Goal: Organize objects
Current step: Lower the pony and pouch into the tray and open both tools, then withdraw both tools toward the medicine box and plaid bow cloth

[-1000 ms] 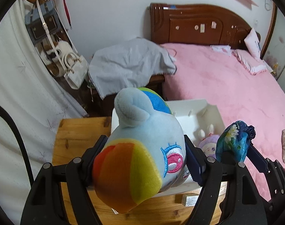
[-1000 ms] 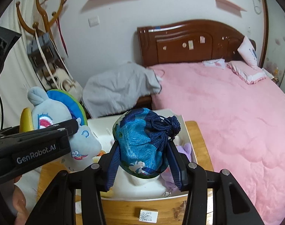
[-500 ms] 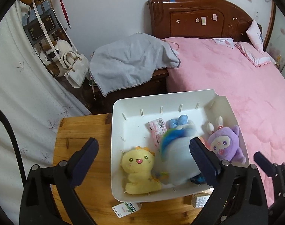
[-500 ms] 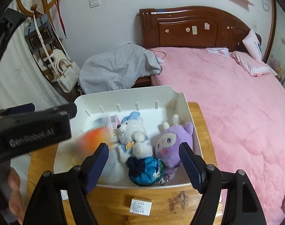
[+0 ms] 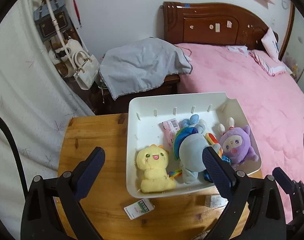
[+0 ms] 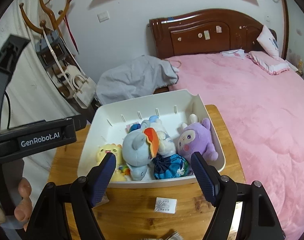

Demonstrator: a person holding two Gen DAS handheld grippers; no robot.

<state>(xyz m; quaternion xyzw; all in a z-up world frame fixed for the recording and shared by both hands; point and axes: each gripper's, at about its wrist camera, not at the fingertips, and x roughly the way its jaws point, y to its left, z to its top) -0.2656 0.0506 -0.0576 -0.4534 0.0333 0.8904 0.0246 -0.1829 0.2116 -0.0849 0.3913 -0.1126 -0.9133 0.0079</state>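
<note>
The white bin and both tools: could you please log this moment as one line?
left tool: open, empty | right tool: open, empty | blue pony plush, blue pouch: in white bin | table: two small boxes outside bin

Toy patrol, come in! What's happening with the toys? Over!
Left tool and right tool open, empty. Blue pony and blue pouch lie in white bin. Nothing blocking.
</note>
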